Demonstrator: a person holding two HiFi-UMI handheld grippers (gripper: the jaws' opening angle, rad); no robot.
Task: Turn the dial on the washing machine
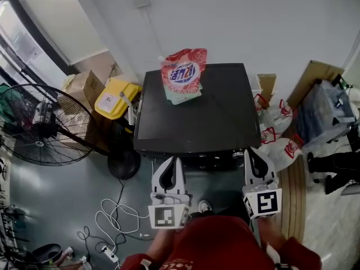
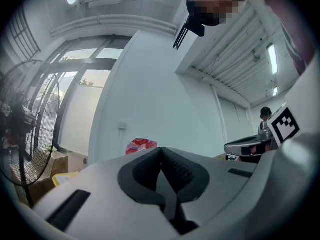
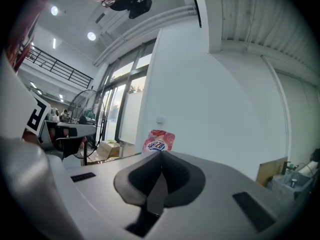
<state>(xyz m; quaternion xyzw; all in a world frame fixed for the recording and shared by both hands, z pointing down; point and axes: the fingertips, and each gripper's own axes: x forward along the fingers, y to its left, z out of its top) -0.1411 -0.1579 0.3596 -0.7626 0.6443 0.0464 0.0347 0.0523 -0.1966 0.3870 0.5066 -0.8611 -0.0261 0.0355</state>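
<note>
The washing machine (image 1: 191,111) is a black-topped box against the white wall, with a red and pink detergent pouch (image 1: 183,75) lying on its lid. Its front control strip (image 1: 216,161) is dark and seen from above, so I cannot make out the dial. My left gripper (image 1: 175,161) hovers in front of the machine's near left edge, its jaws shut on nothing. My right gripper (image 1: 248,151) is level at the near right corner, also shut and empty. Each gripper view shows closed jaws (image 2: 160,150) (image 3: 161,154) pointing over the lid toward the pouch (image 2: 141,145) (image 3: 159,141).
A black standing fan (image 1: 39,125) is at the left, beside cardboard boxes (image 1: 81,89) and a yellow container (image 1: 116,98). White cables (image 1: 115,218) trail on the floor near my feet. Red and white bags (image 1: 275,128) and a cardboard sheet (image 1: 315,77) crowd the machine's right side.
</note>
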